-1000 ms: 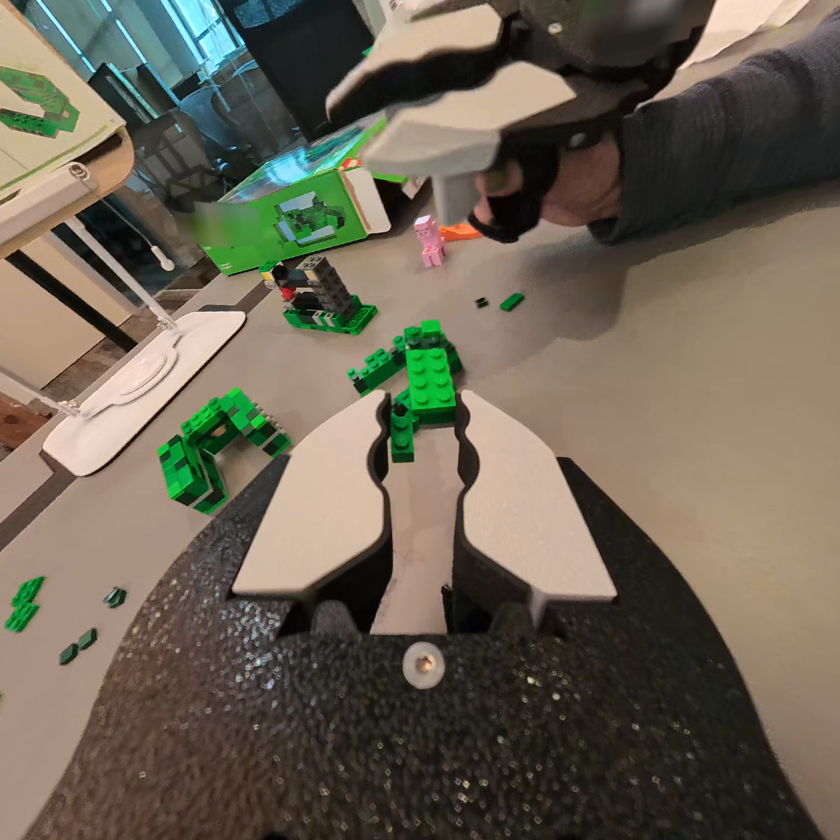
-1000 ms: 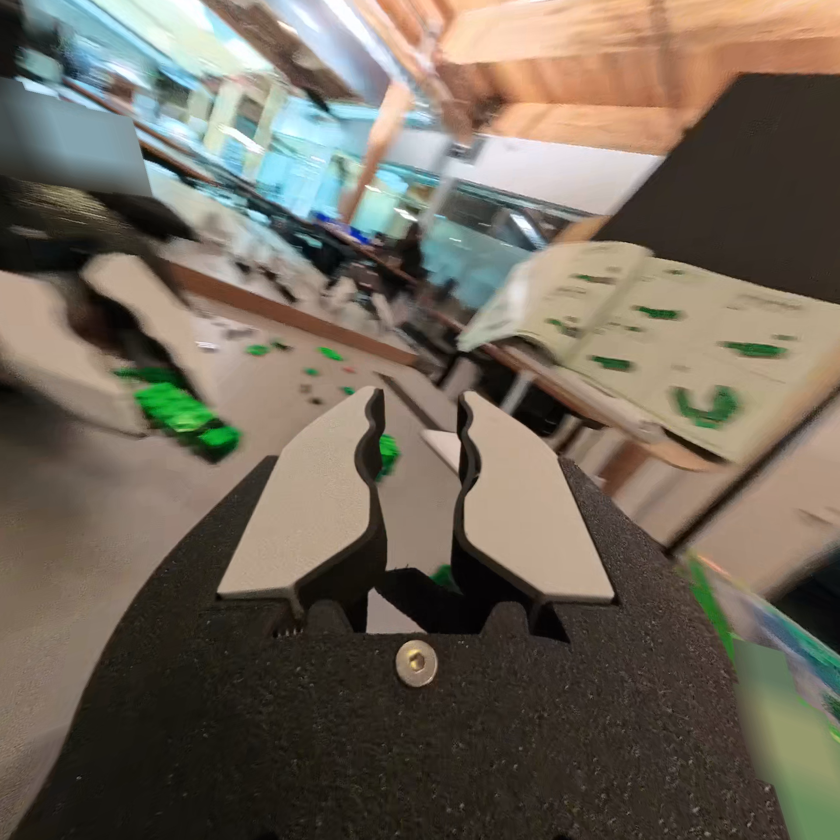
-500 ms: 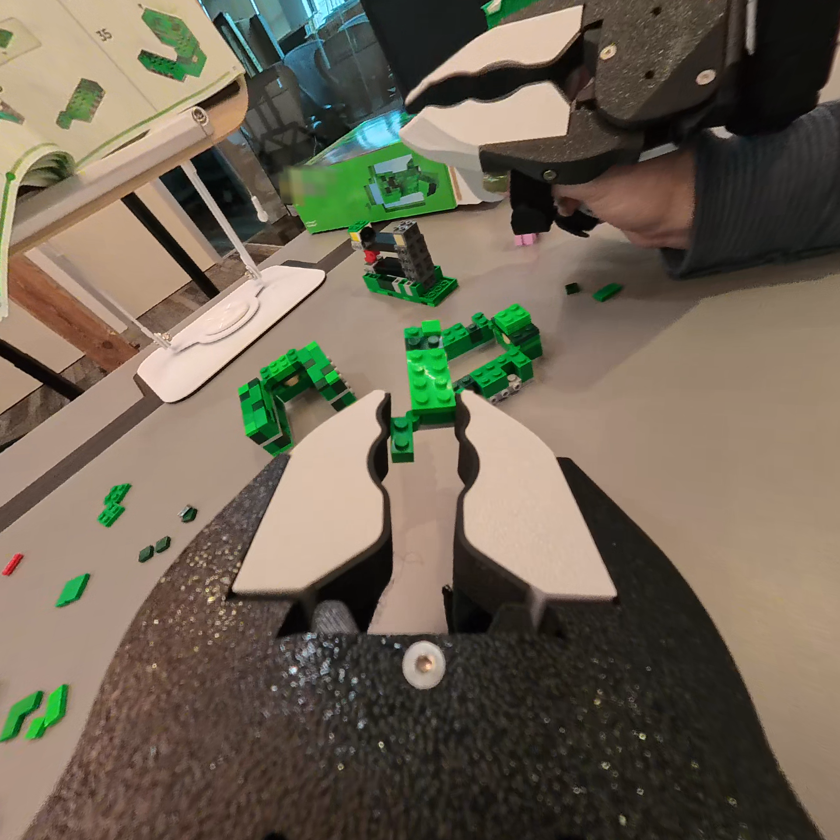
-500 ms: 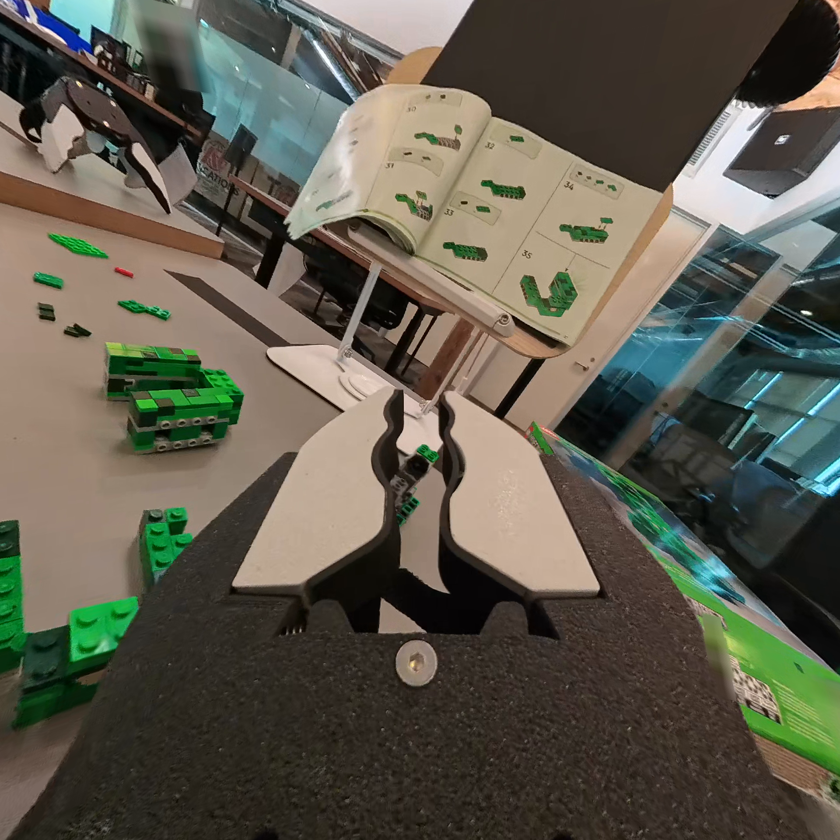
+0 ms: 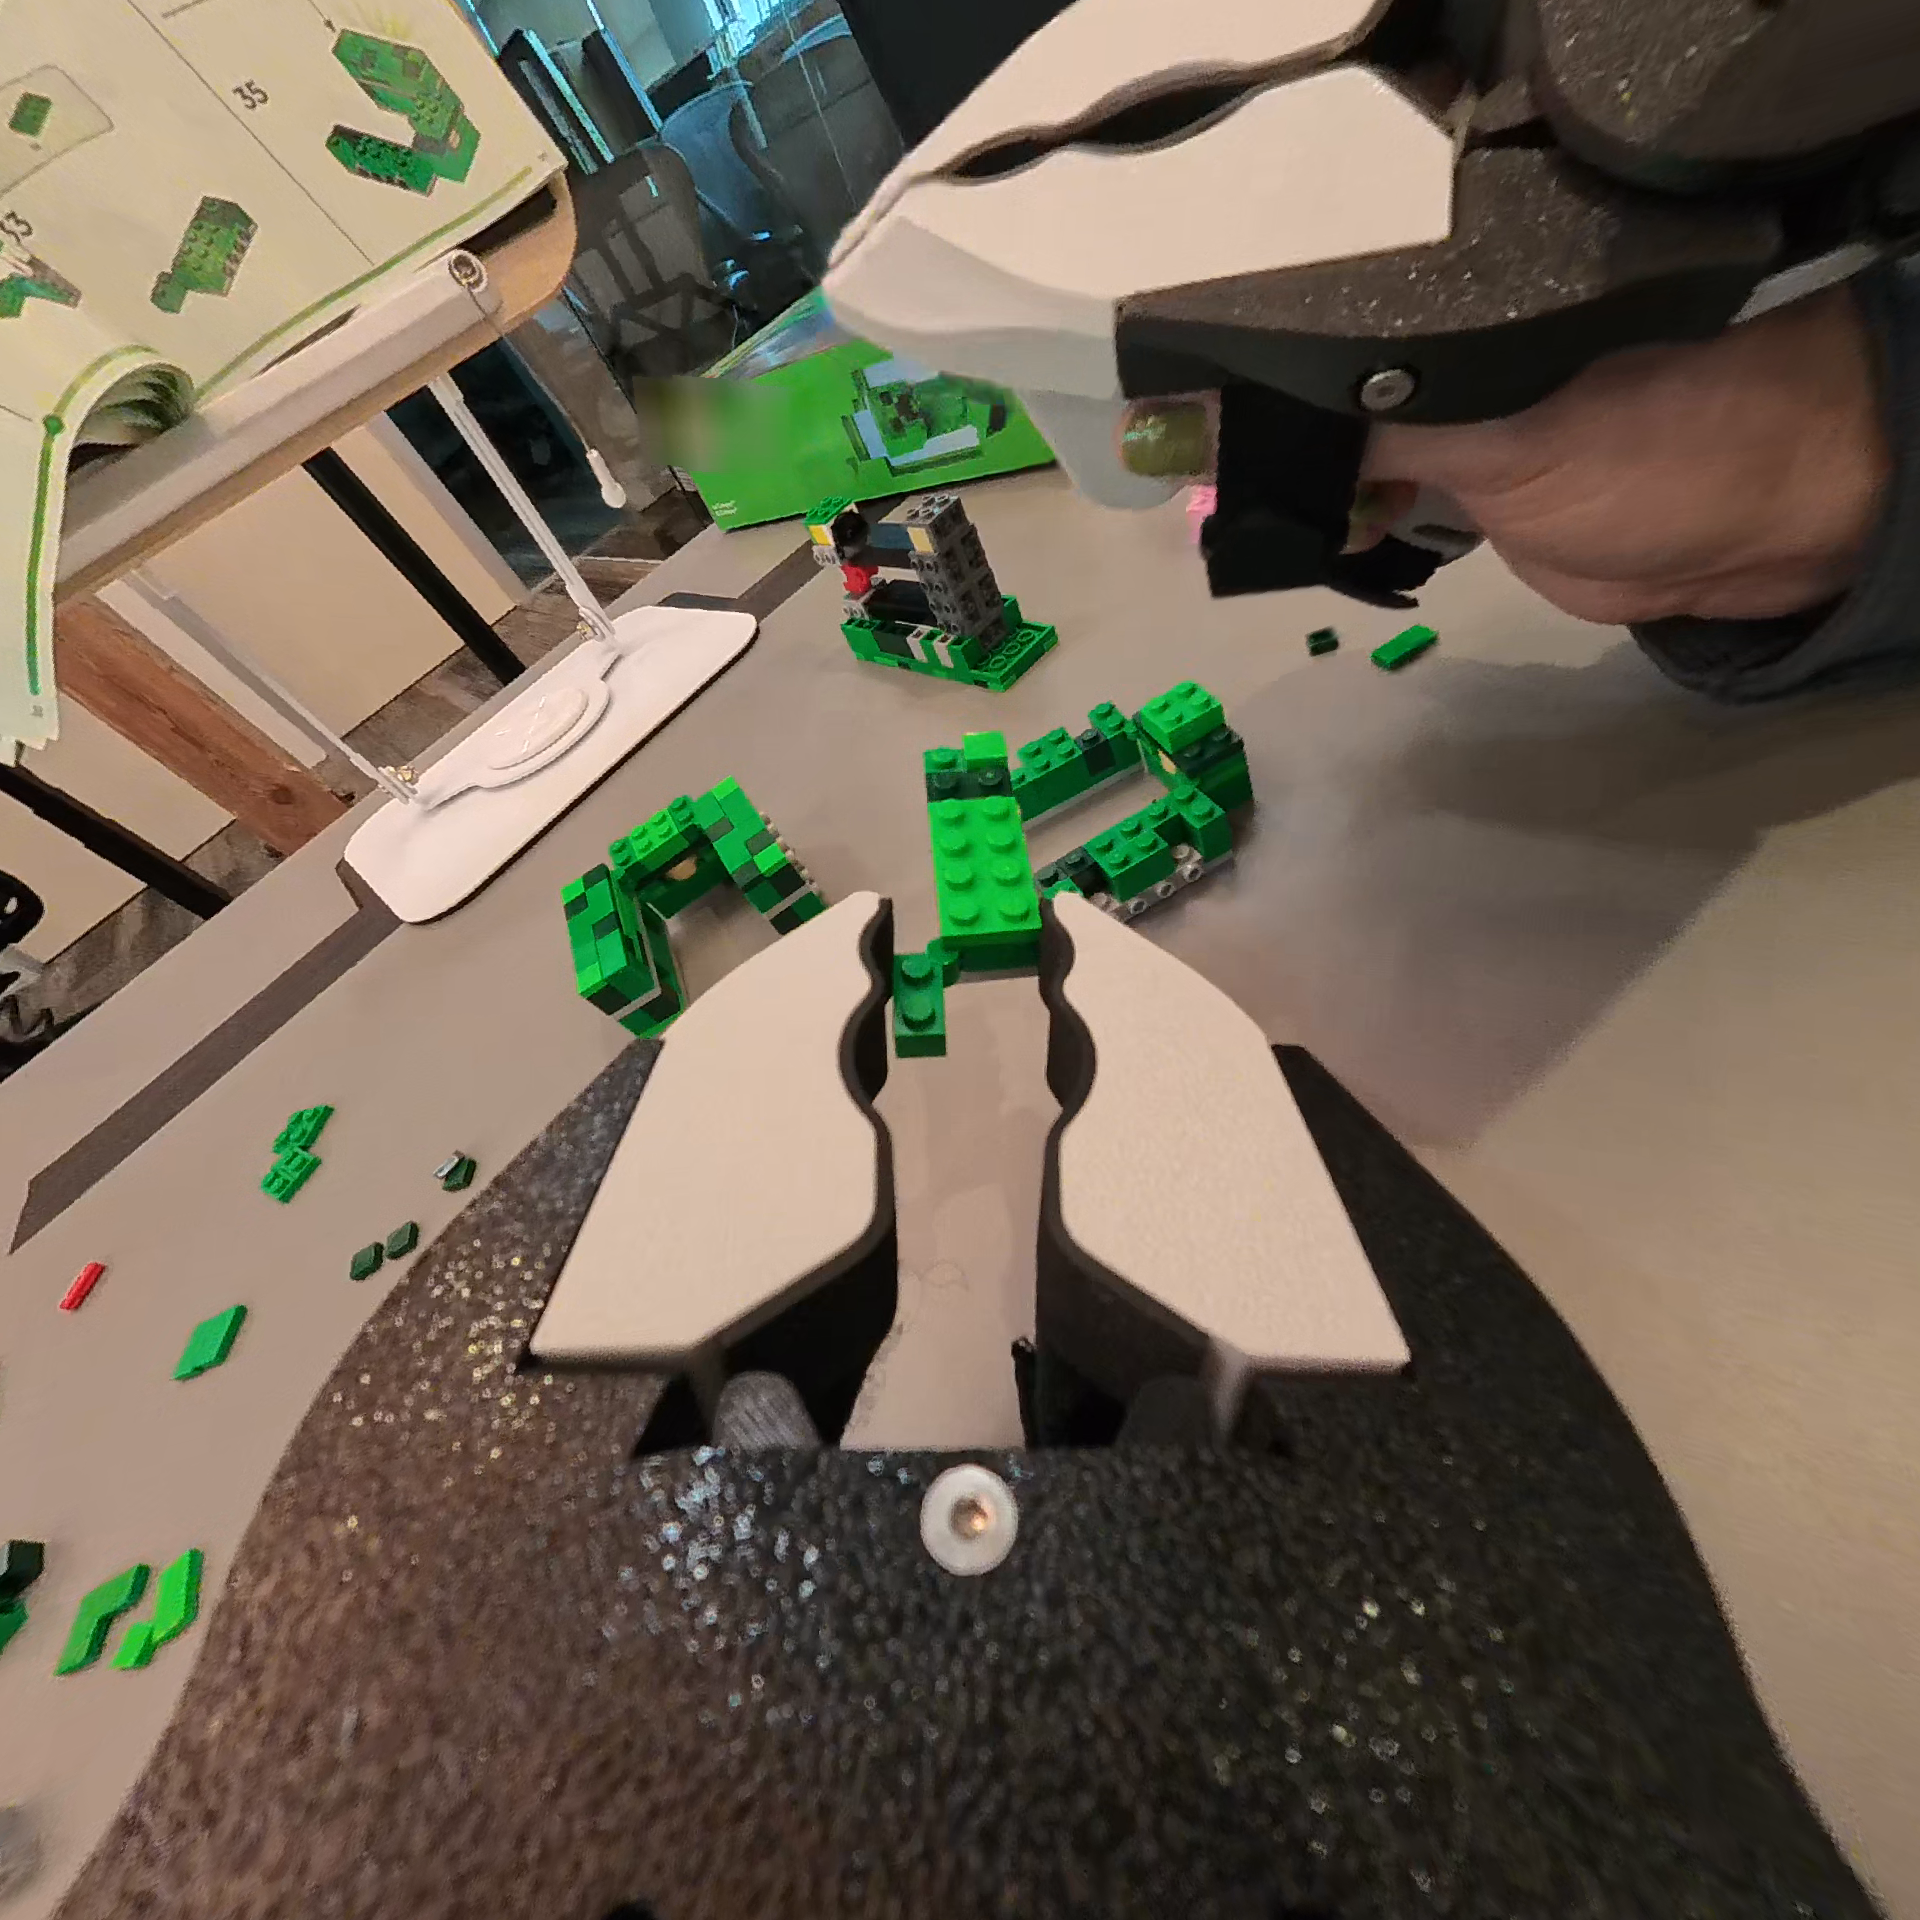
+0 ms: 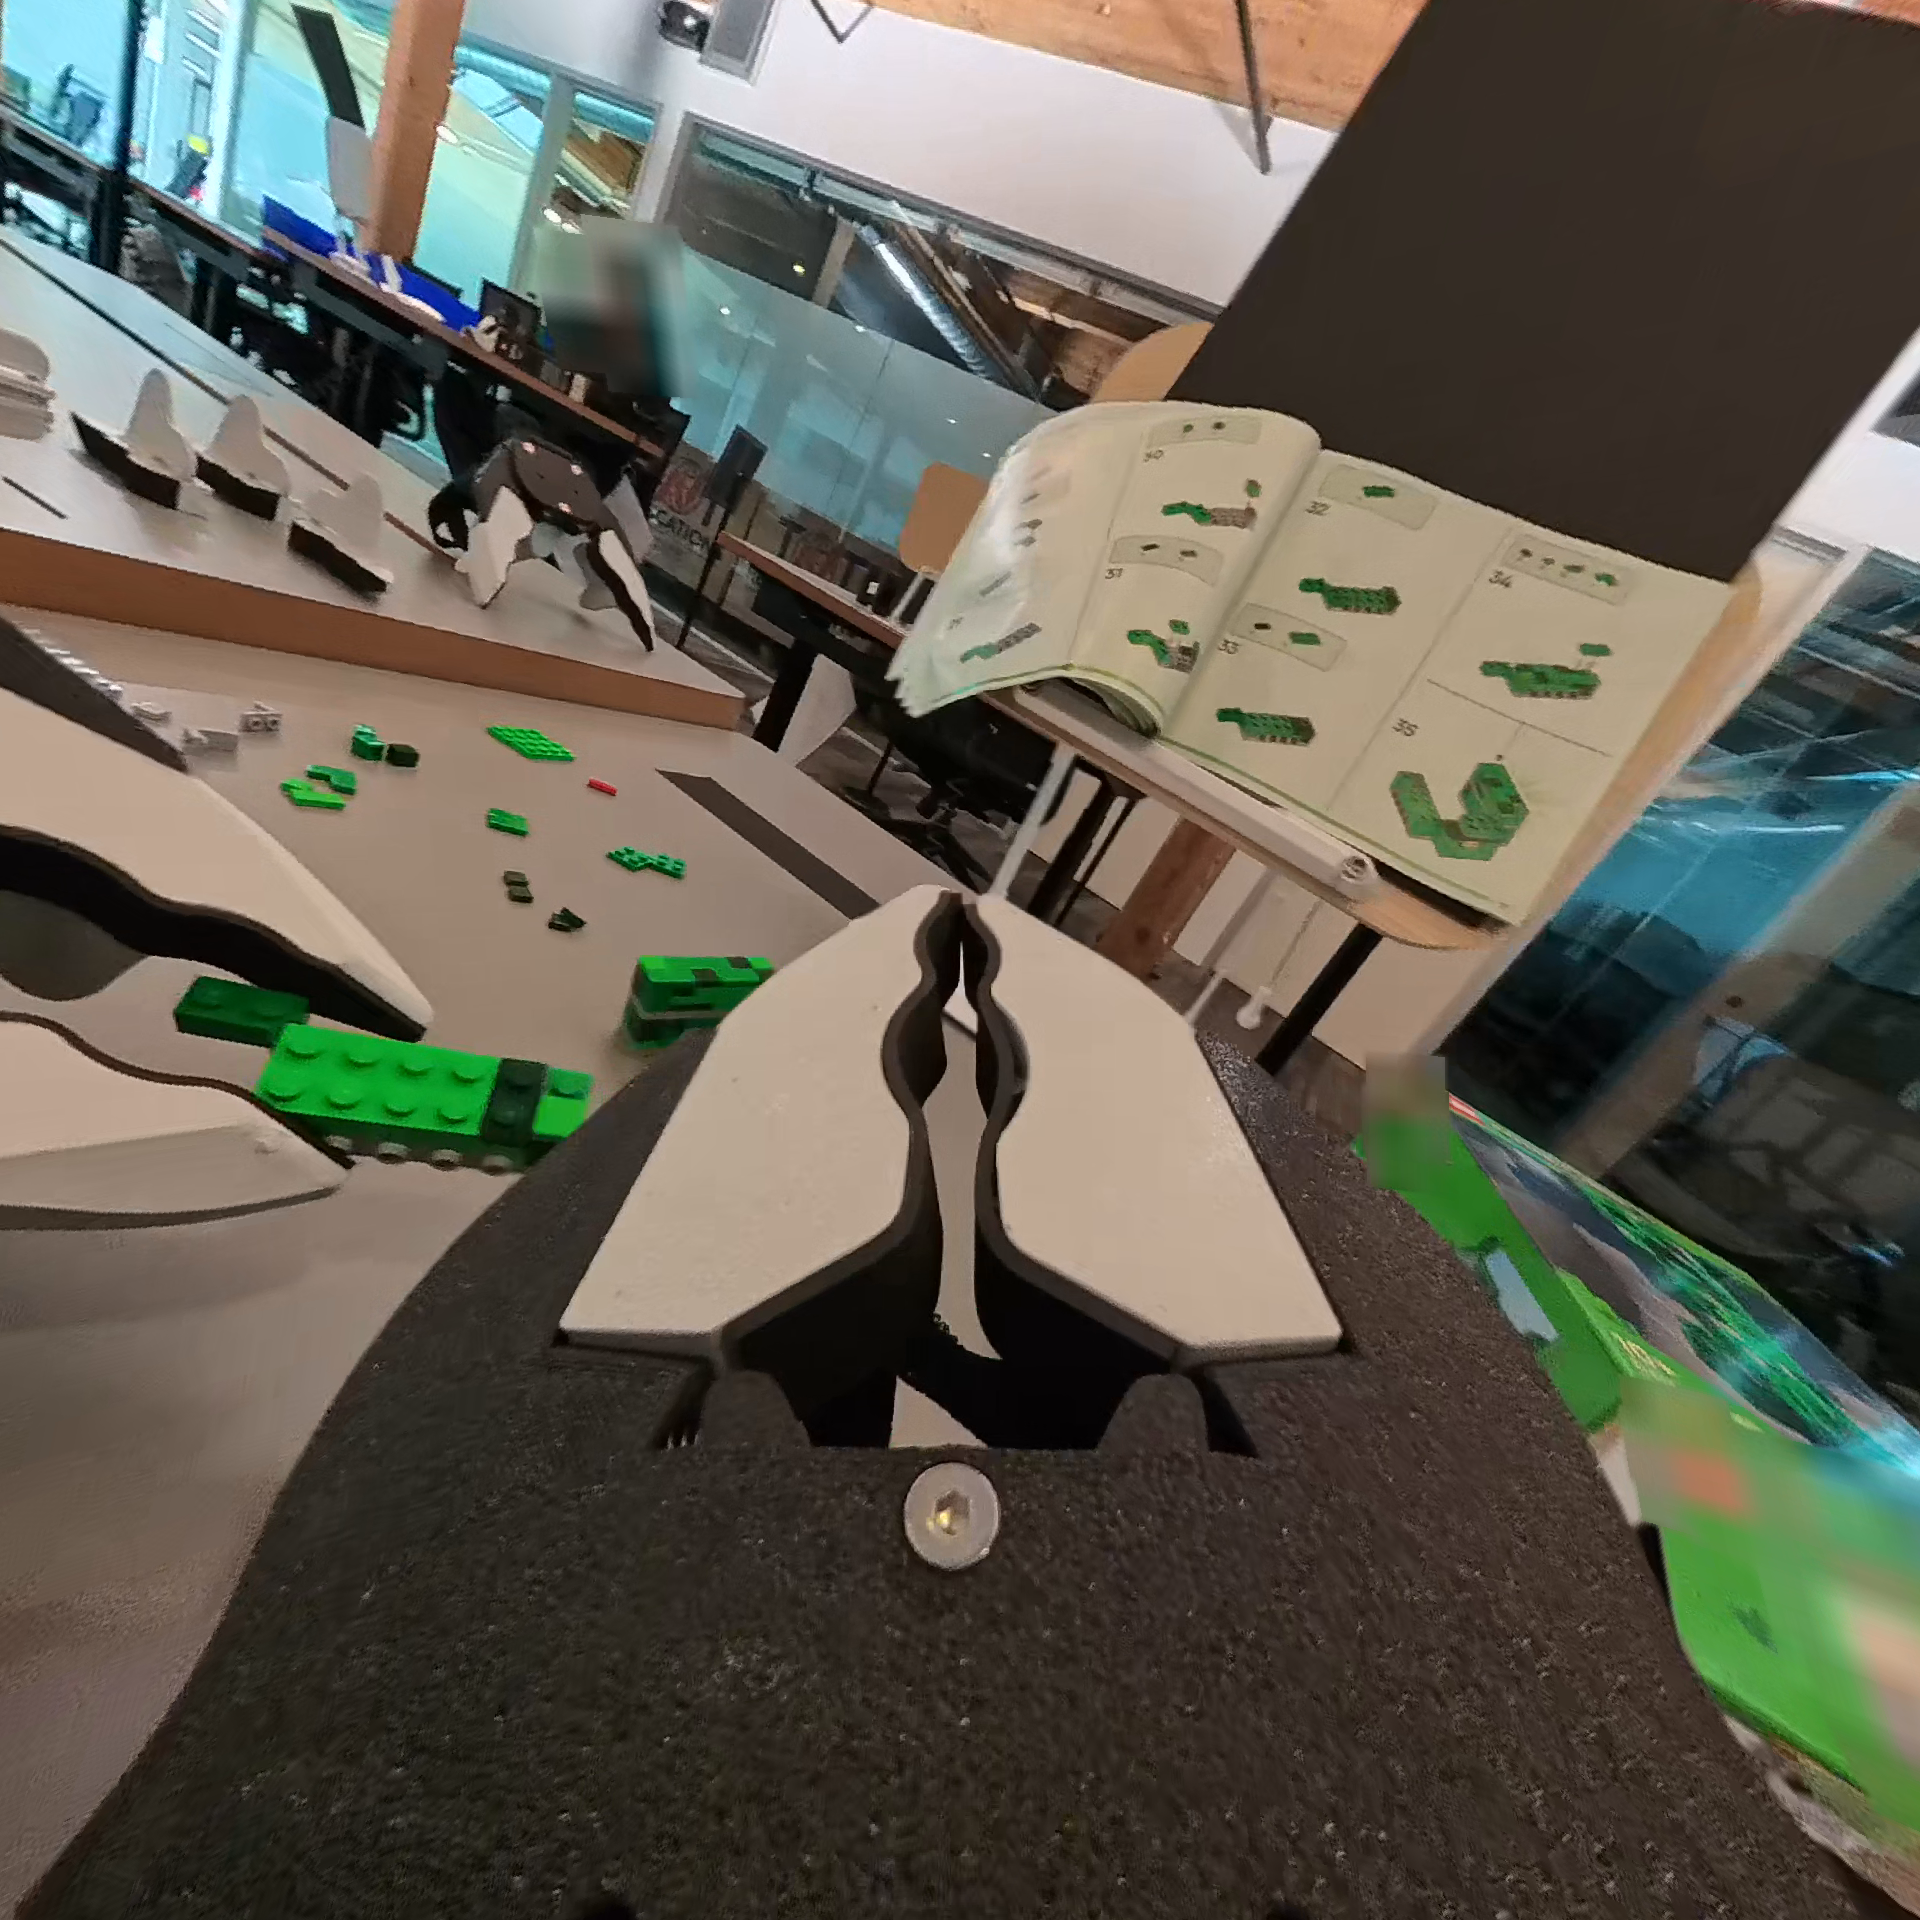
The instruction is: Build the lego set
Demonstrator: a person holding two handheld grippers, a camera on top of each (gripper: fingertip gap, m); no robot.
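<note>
My left gripper (image 5: pixel 966 914) is shut on a green brick assembly (image 5: pixel 982 868), a bright green plate with a small dark green piece at its near end. The right wrist view shows it (image 6: pixel 416 1091) held just above the grey table (image 5: pixel 1507 1039) by the left gripper (image 6: pixel 374 1091). My right gripper (image 6: pixel 961 914) is shut with nothing visible between its fingertips. It hovers high at the upper right of the left wrist view (image 5: pixel 862 249), held by a hand. A green ring-shaped build (image 5: pixel 1143 821) lies just behind the held piece.
A green U-shaped build (image 5: pixel 675 914) lies left of the held piece. A grey tower on a green base (image 5: pixel 935 592) stands farther back, before a green box (image 5: pixel 883 436). An instruction booklet (image 6: pixel 1351 623) rests on a white stand (image 5: pixel 540 769). Loose small pieces (image 5: pixel 208 1351) lie scattered at the left.
My right gripper has closed its jaws fully and swung round toward the booklet. My left gripper still holds the green assembly and has shifted, bringing the builds on the table closer in view.
</note>
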